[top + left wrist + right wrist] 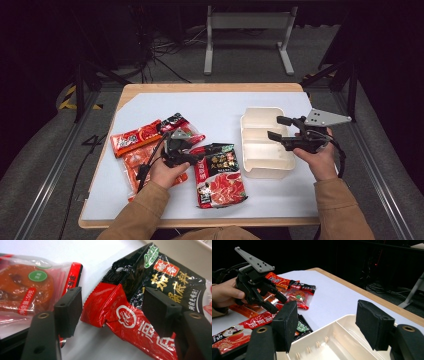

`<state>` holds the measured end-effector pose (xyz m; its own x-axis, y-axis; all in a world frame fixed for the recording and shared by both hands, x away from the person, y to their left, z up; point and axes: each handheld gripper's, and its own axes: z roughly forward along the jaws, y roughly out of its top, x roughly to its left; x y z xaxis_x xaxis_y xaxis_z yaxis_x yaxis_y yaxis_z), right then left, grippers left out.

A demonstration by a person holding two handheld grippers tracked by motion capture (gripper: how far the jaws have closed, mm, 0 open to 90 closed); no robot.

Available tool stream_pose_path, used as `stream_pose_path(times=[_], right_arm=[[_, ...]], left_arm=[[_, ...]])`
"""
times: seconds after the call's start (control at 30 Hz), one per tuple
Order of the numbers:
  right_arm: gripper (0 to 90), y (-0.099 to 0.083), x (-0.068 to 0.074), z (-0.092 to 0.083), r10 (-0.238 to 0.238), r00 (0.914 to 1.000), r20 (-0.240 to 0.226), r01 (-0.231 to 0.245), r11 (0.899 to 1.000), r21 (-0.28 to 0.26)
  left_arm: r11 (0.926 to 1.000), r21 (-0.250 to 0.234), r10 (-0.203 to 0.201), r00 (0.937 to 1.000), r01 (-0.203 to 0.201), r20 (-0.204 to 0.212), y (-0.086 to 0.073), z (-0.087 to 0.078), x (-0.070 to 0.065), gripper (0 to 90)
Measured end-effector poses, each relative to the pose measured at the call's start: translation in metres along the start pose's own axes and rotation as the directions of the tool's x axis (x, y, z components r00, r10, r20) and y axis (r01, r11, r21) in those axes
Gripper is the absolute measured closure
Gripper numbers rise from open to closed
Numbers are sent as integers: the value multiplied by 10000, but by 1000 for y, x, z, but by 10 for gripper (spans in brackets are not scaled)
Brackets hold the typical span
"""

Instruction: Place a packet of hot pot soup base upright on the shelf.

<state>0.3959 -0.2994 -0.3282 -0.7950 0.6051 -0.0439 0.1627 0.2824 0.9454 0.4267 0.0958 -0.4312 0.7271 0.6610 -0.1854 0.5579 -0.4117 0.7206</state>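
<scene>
red packet between left tool pads

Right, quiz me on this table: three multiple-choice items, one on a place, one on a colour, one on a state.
1. In the high view, the cream plastic tray lies where relative to the red and black foil sauce packets?
A. left
B. right
C. on top of them

2. The sheet covering the wooden table is:
A. white
B. green
C. yellow

3. The right hand-held gripper is:
A. shut on a packet
B. shut on the tray's rim
C. open, holding nothing

Answers:
1 B, the tray sits nearer the right edge.
2 A, it is plain white under everything.
3 C, its jaws stand apart above the tray.
</scene>
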Motion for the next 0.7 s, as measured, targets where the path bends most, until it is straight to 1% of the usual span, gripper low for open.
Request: stream_pose_path(times=[0.07, 0.17, 0.2, 0.23, 0.27, 0.37, 0.4, 0.47, 0.57, 0.7], right_arm=[[346, 0, 0, 0, 5, 10000, 3, -5, 10000, 18], [346, 0, 0, 1, 11, 10000, -24, -11, 10000, 26], [346, 0, 0, 1, 16, 10000, -29, -16, 10000, 31], [346, 0, 0, 1, 14, 10000, -25, -13, 10000, 50], [346, 0, 0, 2, 4, 10000, -29, -4, 10000, 73], [346, -1, 1, 2, -15, 10000, -22, 15, 9999, 107], [345, -1, 1, 2, -6, 10000, -16, 6, 9999, 132], [344, -1, 1, 3, -35, 10000, -15, 35, 9999, 151], [344, -1, 1, 4, -24, 10000, -43, 25, 9999, 170], [344, -1, 2, 4, -33, 10000, -51, 34, 9998, 181]], left_arm=[[9997, 144, -207, 9995, 203, 226, 0, 2, 1, 390], [9989, 415, -241, 9996, 235, 150, 0, 4, 2, 413], [9984, 500, -274, 9995, 264, 182, 0, 5, 2, 419], [9984, 500, -274, 9995, 264, 182, 0, 5, 2, 426], [9976, 610, -343, 9991, 328, 244, -1, 6, 3, 432], [9969, 716, -348, 9992, 332, 213, -1, 7, 4, 458], [9963, 755, -421, 9989, 405, 200, -1, 8, 3, 458], [9950, 917, -416, 9989, 396, 204, -1, 10, 4, 492], [9942, 917, -587, 9977, 553, 350, -1, 11, 5, 538], [9900, 1102, -951, 9936, 879, 617, -1, 11, 6, 649]])
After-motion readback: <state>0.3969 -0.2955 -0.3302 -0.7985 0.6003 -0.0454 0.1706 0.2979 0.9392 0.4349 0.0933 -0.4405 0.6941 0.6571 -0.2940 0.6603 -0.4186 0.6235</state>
